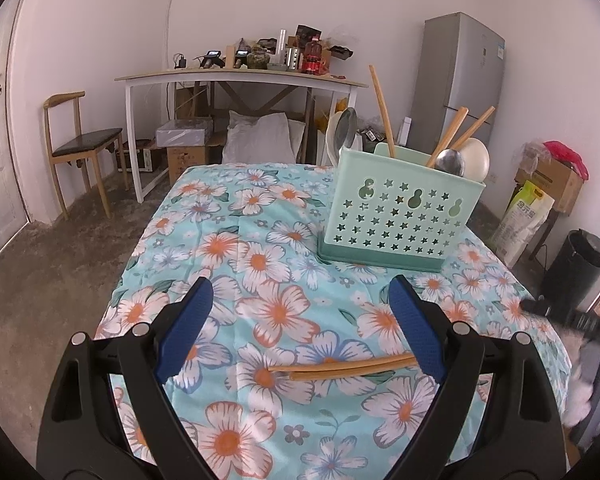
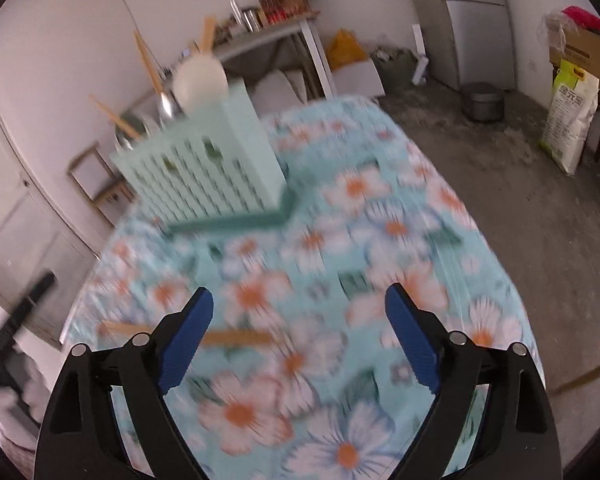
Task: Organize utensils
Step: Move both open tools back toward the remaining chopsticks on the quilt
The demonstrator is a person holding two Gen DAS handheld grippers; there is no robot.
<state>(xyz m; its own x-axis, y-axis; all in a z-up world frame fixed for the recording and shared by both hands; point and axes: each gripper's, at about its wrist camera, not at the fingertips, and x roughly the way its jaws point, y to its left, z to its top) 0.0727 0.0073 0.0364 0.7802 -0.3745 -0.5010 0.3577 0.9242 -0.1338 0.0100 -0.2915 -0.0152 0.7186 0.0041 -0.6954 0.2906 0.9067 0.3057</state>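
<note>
I am looking past my left tongs point(image 1: 300, 300), which are standing wide apart and holding nothing. A pair of tan wooden chopsticks point(image 1: 340, 368) is lying crosswise on the flowered bench cloth point(image 1: 260, 240) just under them, one end hidden behind the right blue pad. Beyond the tongs, slightly right, the mint caddy point(image 1: 396, 216) with star cutouts is holding upright chopsticks, a steel spoon and a white spoon. The sack point(image 1: 524, 220) far right is bearing writing too small to read. My right tongs point(image 2: 300, 312) are also gaping empty; that view is blurring, chopsticks point(image 2: 236, 338) lying by the left pad
</note>
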